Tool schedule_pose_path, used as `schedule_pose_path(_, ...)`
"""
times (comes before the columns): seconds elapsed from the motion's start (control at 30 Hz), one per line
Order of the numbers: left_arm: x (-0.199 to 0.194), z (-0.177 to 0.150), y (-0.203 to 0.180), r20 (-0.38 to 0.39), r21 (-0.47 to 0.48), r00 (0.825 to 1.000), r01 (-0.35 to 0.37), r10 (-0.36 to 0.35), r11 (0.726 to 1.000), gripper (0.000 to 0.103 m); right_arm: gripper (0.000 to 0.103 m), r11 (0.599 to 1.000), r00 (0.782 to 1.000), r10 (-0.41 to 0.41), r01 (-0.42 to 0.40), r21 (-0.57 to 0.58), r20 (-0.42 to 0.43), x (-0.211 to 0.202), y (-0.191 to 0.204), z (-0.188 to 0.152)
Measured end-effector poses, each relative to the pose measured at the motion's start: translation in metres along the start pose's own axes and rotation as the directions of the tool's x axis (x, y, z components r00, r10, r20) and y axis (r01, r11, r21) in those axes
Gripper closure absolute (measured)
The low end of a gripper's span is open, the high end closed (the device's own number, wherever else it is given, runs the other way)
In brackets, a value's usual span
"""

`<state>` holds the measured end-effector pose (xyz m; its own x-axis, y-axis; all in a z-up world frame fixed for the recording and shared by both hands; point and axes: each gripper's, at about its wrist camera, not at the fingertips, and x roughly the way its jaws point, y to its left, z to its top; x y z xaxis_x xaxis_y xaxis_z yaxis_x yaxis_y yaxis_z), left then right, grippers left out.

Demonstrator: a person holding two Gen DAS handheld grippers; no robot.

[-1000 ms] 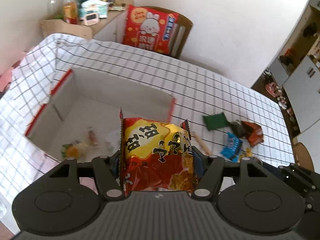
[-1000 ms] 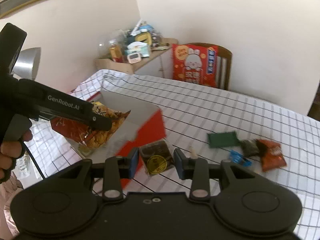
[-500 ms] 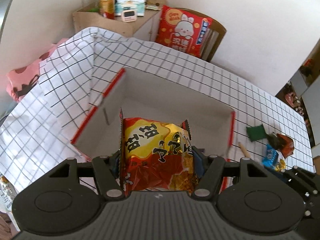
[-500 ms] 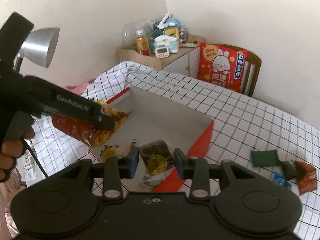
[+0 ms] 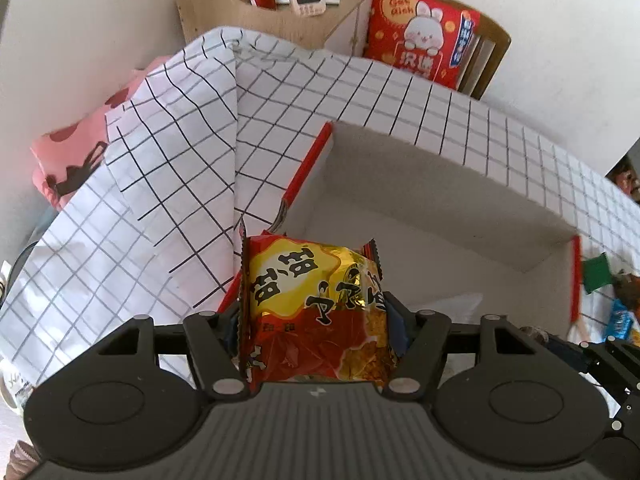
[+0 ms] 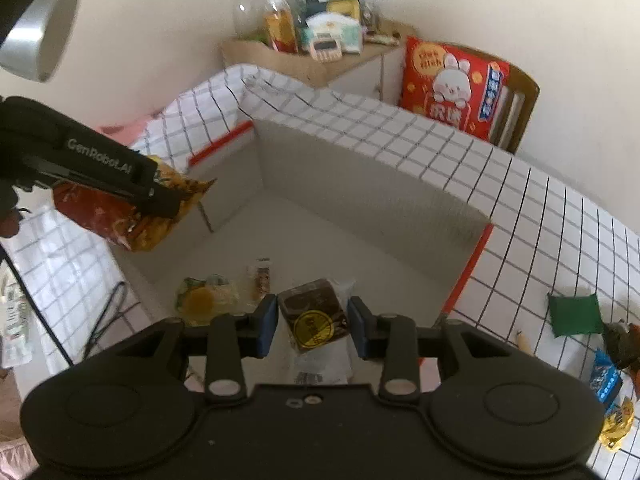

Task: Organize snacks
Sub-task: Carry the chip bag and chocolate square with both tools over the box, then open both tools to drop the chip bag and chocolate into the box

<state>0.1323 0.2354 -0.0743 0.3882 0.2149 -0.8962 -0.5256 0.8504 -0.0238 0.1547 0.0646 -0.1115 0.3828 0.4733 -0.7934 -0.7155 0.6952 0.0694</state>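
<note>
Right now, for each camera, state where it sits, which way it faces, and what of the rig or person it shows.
Left wrist: sits on the left gripper, looking steeply down over its red-and-yellow snack bag at the cardboard box.
Right wrist: sits on the right gripper, which grips a dark wrapped snack; looks down into the box; shows the left gripper and fingers of a hand.
Shared: box, checked tablecloth, red rabbit bag.

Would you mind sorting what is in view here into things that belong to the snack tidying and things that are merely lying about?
Job in hand:
- red-and-gold snack bag in left gripper
- dark wrapped snack in right gripper
- cardboard box
- loose snacks on the tablecloth

Lying about:
- rabbit cushion
- desk lamp
- cabinet clutter
</note>
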Motion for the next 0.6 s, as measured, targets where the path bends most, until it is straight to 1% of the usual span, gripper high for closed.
schedule_pose_path(0.1, 0.014, 0.002, -0.005, -0.012, 0.021, 1.0, -0.005, 0.005, 1.0, 0.037, 0.067, 1.0, 1.0, -0.014, 0.014, -0.005, -0.027, 0.014, 0.002, 0.001)
schedule_pose_path(0.17, 0.023, 0.002, -0.011, -0.016, 0.043, 1.0, -0.006, 0.007, 0.999, 0.037, 0.067, 1.0, 0.999, -0.009, 0.008, -0.004, -0.044, 0.022, 0.002, 0.002)
schedule_pose_path(0.23, 0.031, 0.0, -0.018, -0.028, 0.077, 1.0, -0.005, 0.007, 0.997, 0.036, 0.067, 1.0, 0.998, -0.013, 0.012, -0.01, -0.057, 0.028, 0.003, 0.002)
schedule_pose_path(0.37, 0.048, -0.002, -0.027, -0.051, 0.111, 0.999, -0.005, 0.011, 0.994, 0.036, 0.067, 1.0, 0.996, -0.018, 0.017, -0.021, -0.083, 0.037, 0.005, -0.001)
schedule_pose_path(0.5, 0.061, -0.004, -0.031, -0.081, 0.12, 0.997, -0.004, 0.014, 0.993, 0.036, 0.067, 0.999, 0.994, -0.024, 0.021, -0.032, -0.103, 0.045, 0.007, -0.001)
schedule_pose_path(0.6, 0.066, -0.005, -0.032, -0.09, 0.127, 0.996, 0.006, 0.006, 0.992, 0.036, 0.067, 0.999, 0.993, -0.022, 0.018, -0.038, -0.116, 0.049, 0.008, -0.001)
